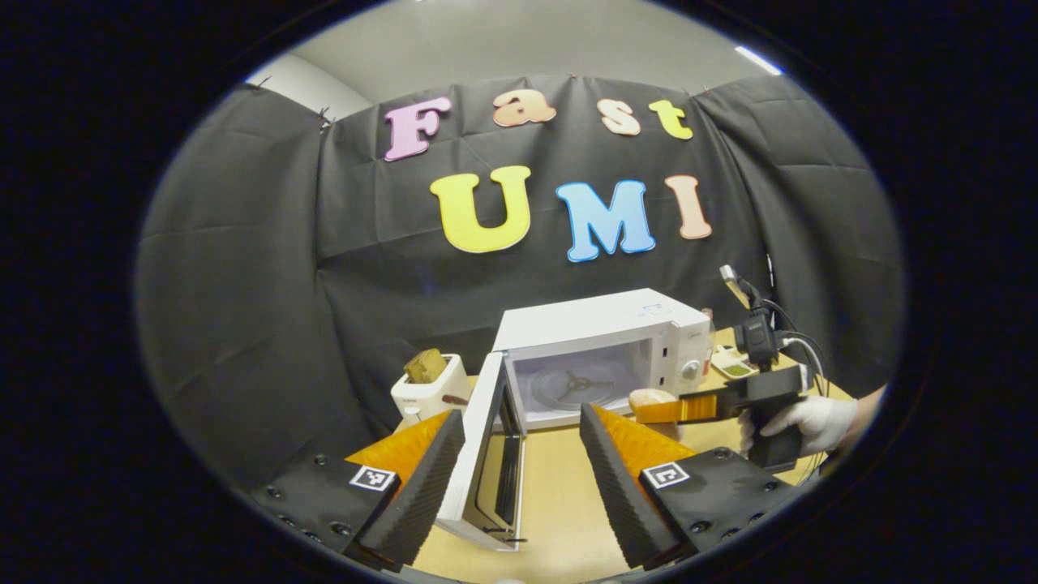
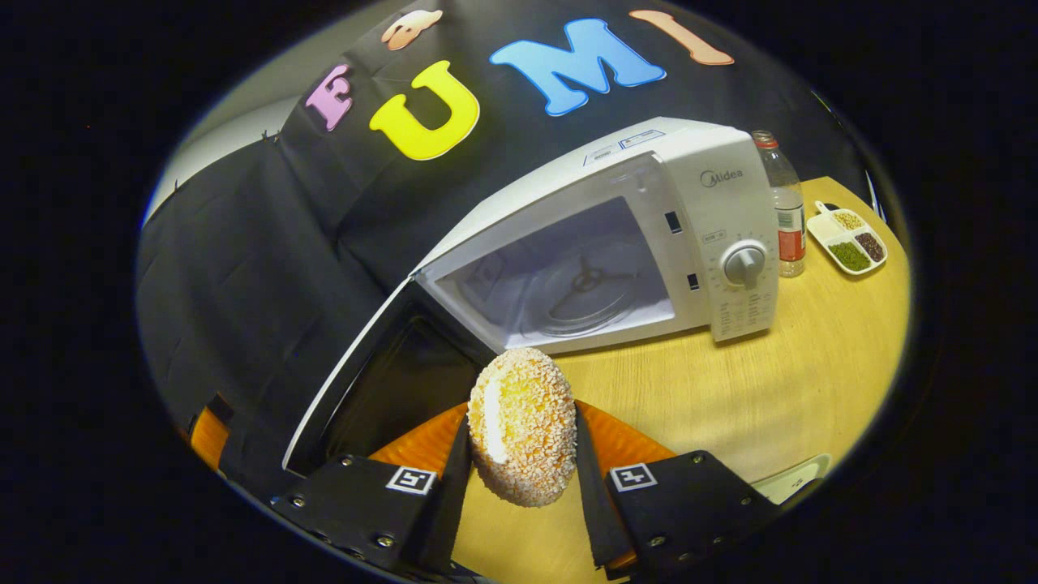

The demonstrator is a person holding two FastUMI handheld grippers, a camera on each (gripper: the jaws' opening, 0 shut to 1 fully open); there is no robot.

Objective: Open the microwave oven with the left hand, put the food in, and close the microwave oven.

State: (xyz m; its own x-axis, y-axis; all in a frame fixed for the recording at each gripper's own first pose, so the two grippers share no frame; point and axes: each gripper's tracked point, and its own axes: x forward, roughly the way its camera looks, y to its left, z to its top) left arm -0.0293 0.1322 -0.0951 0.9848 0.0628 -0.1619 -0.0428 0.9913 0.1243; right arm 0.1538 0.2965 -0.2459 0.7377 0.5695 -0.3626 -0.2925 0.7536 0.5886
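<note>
A: Gripping the bun (image 2: 523, 426) between both fingers, the right gripper (image 2: 519, 462) holds it squarely in its own view — at about twelve o'clock from the fingers, the microwave (image 2: 714, 203) stands with its cavity bare and its door (image 2: 381, 381) swung wide at ten o'clock.

B: And the left gripper (image 1: 523, 454)?

A: Spread apart, grasping nothing. The door's edge (image 1: 478, 454) stands between its fingers (whether it touches either one, I cannot tell). At two o'clock in the left gripper view a gloved hand (image 1: 811, 422) carries the right gripper (image 1: 689, 405), the bun (image 1: 653, 399) at its tip, just before the oven's mouth above the table (image 1: 559, 487).
</note>
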